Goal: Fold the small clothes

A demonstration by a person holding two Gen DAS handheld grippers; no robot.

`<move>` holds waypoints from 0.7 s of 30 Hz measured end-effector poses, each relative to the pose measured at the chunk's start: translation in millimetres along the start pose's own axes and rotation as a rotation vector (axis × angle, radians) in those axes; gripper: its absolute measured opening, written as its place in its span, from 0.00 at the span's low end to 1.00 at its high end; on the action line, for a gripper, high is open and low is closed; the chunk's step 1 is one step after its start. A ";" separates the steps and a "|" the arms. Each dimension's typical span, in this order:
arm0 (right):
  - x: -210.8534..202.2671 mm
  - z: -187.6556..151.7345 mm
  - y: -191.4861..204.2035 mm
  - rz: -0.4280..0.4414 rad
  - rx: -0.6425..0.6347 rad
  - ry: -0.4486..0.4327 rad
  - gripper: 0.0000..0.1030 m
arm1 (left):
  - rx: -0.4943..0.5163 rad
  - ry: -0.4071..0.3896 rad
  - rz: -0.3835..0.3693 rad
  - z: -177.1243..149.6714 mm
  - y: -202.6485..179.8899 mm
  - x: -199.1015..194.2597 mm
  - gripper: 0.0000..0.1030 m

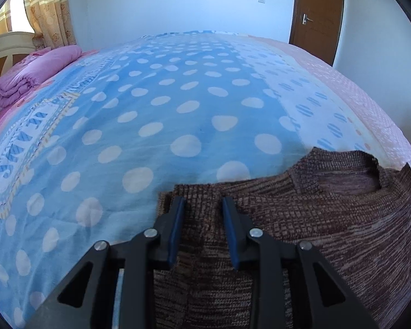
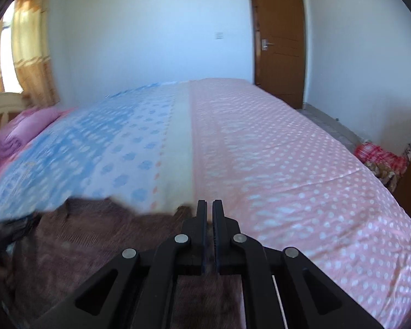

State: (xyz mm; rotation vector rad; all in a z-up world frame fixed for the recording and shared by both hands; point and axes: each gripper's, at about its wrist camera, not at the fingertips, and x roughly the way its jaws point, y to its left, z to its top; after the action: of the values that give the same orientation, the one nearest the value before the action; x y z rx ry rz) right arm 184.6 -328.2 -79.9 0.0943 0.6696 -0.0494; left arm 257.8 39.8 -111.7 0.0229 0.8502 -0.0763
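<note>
Left gripper [image 1: 202,205] stands parted over the sweater [image 1: 315,219], gripping nothing; right gripper [image 2: 209,208] is closed at the sweater's edge, maybe pinching it. A loose pinch could drop it.

Two low wrist views across bed [image 1: 178,96]

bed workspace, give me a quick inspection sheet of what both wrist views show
surface: bed sheet, blue with white dots, pink on one side
job's things: brown knit sweater lying on the near edge
clutter: folded pink blanket by the headboard; red checked bundle on the floor
tongs: left tongs open over the sweater; right tongs shut, view blurred
cables: nothing seen
surroundings: brown door, curtain, white walls
</note>
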 end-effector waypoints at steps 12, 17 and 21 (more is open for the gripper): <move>73.7 -24.0 -42.6 -0.106 0.200 0.177 0.00 | -0.001 -0.002 0.030 -0.8 -3.6 0.7 0.37; 63.8 -20.4 -23.0 -0.212 0.100 0.162 0.00 | -0.112 0.041 -0.039 3.7 21.5 5.2 0.61; -2.7 -18.8 -4.0 -0.197 0.082 0.029 0.02 | -0.162 0.013 -0.075 -3.9 36.6 -29.3 0.61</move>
State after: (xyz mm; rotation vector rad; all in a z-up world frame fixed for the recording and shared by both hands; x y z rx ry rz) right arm 170.5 -330.2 -93.2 0.1080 0.7040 -0.2655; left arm 238.3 78.2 -92.6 -0.1606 0.8676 -0.0779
